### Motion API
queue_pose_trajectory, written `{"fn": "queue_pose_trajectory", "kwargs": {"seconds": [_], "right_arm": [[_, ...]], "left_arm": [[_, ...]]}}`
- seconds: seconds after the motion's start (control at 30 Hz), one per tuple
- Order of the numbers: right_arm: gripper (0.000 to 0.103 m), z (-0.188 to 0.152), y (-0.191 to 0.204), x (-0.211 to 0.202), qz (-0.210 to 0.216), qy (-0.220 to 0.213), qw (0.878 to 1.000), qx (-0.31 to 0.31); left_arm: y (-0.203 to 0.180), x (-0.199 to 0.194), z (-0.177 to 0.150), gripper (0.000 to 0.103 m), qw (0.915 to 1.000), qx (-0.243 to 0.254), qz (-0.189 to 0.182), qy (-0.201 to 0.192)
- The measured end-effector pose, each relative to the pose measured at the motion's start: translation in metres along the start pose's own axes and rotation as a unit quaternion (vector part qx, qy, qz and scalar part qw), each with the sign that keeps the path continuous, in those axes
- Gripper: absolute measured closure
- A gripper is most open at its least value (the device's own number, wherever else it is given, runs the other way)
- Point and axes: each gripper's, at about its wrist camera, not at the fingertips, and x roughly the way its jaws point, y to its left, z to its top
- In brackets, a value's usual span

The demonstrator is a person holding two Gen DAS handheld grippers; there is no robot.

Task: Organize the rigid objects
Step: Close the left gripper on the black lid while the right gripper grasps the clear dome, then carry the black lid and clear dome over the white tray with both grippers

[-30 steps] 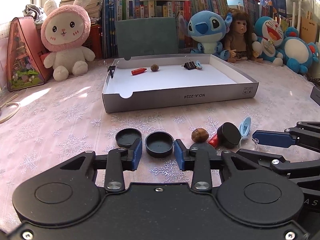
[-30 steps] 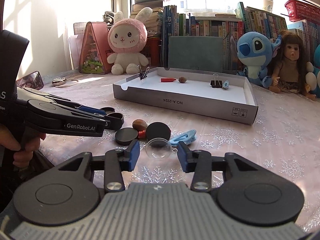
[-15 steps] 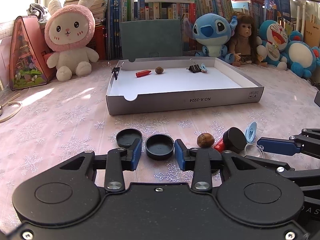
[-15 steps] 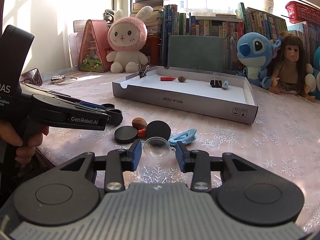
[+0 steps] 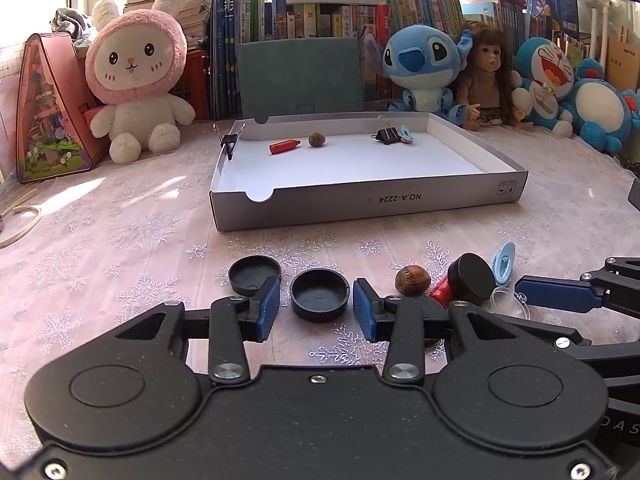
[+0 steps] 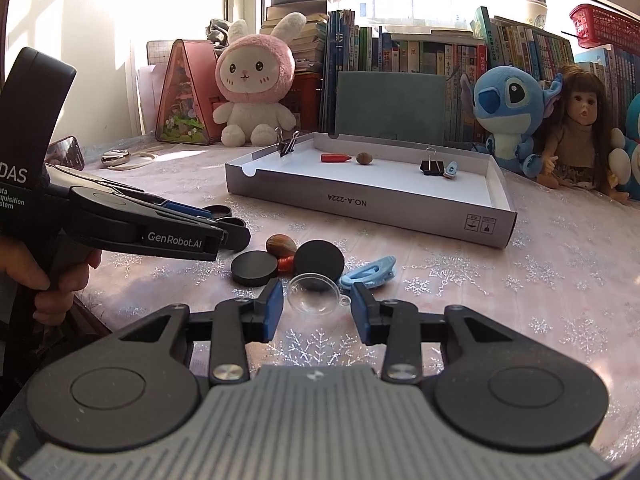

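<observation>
My left gripper (image 5: 316, 308) is open, its blue pads on either side of a black round cap (image 5: 319, 294) lying on the table, not touching it. A second black cap (image 5: 255, 274) lies just to its left. My right gripper (image 6: 316, 310) is open around a clear plastic half-dome (image 6: 313, 293), which also shows in the left wrist view (image 5: 505, 300). Near it lie a walnut (image 5: 412, 280), a red piece (image 5: 440, 291), a black disc (image 5: 472, 283) and a blue clip (image 5: 504, 262). The grey cardboard tray (image 5: 368, 202) stands behind.
The tray holds a red piece (image 5: 284, 146), a nut (image 5: 317, 139), a black binder clip (image 5: 387, 134) with a small blue clip, and a binder clip on its left rim (image 5: 230, 142). Plush toys, a doll and books line the back. A flat black disc (image 6: 254, 267) lies near the left gripper.
Both grippers have edged slightly forward toward their objects; the black cap and the clear dome sit a little deeper between the pads. No object has moved.
</observation>
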Motion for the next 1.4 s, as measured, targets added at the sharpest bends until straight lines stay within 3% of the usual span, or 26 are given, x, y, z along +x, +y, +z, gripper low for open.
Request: {"fn": "queue_pose_trajectory", "kwargs": {"seconds": [0.1,0.43,0.6,0.87,1.4], "right_arm": [[0.064,0.0,0.0,0.001,0.004,0.005,1.0,0.0],[0.064,0.007,-0.004,-0.006,0.008,-0.005,1.0,0.005],[0.064,0.018,-0.013,-0.008,-0.014,-0.014,1.0,0.009],[0.064,0.04,-0.029,-0.006,-0.04,-0.027,0.998,0.029],[0.064,0.085,-0.077,0.04,-0.06,-0.011,0.995,0.079]], "left_arm": [[-0.002,0.003,-0.001,0.072,0.9999,0.01,0.004,0.003],[0.0,-0.01,0.008,0.073,1.0,-0.002,-0.007,0.003],[0.004,-0.015,0.021,0.073,0.9999,0.003,0.012,-0.007],[0.016,-0.019,0.048,0.073,0.9995,-0.014,0.011,-0.025],[0.02,0.024,0.105,0.073,0.9993,-0.027,0.002,-0.027]]}}
